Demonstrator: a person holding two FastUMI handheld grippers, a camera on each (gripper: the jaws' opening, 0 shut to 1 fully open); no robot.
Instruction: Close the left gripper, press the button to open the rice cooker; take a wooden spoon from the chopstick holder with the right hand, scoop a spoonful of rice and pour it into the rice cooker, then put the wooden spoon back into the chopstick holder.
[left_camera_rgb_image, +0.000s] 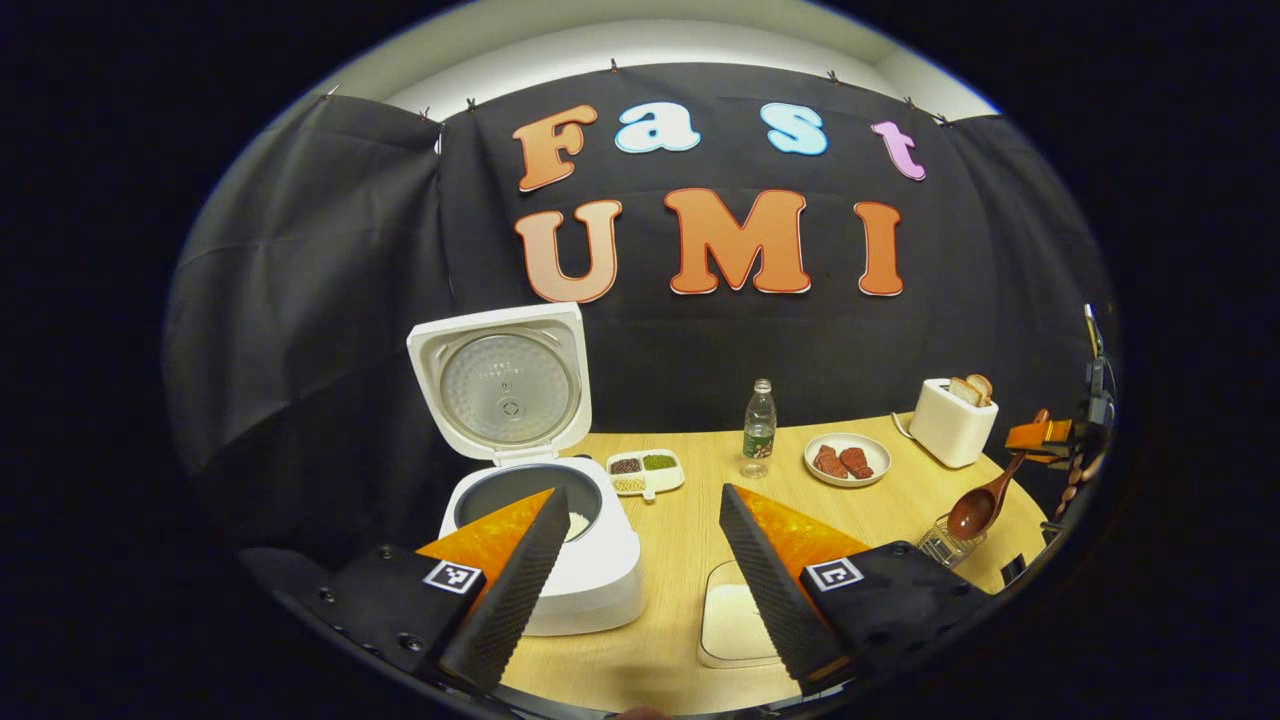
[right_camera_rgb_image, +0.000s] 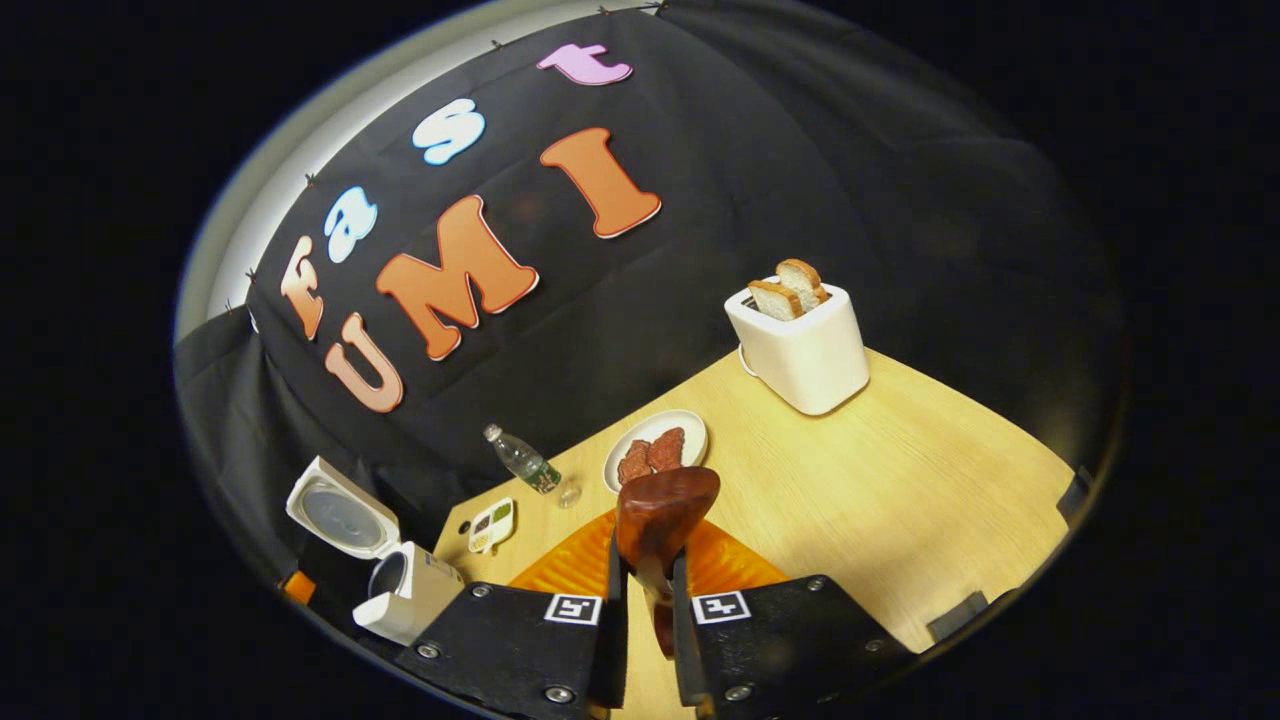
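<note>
On the pale wooden table (left_camera_rgb_image: 690, 520), the white rice cooker (left_camera_rgb_image: 560, 540) stands lid-up, ready for rice. Right of it, the right gripper (right_camera_rgb_image: 648, 590) pinches the brown wooden spoon (right_camera_rgb_image: 660, 515) above the wire chopstick holder (left_camera_rgb_image: 945, 545). The left gripper (left_camera_rgb_image: 640, 570) gapes wide, idle.

Bottle (left_camera_rgb_image: 759, 428) between rice cooker (left_camera_rgb_image: 545, 520) and toaster (left_camera_rgb_image: 951, 421)

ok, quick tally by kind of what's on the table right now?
Rice cooker: 1
Snack tray: 1
Water bottle: 1
Plate of meat: 1
Toaster: 1
Wire holder: 1
Flat white container: 1
Total on the table: 7
The wooden spoon is off the table, clamped in the right gripper jaws.
</note>
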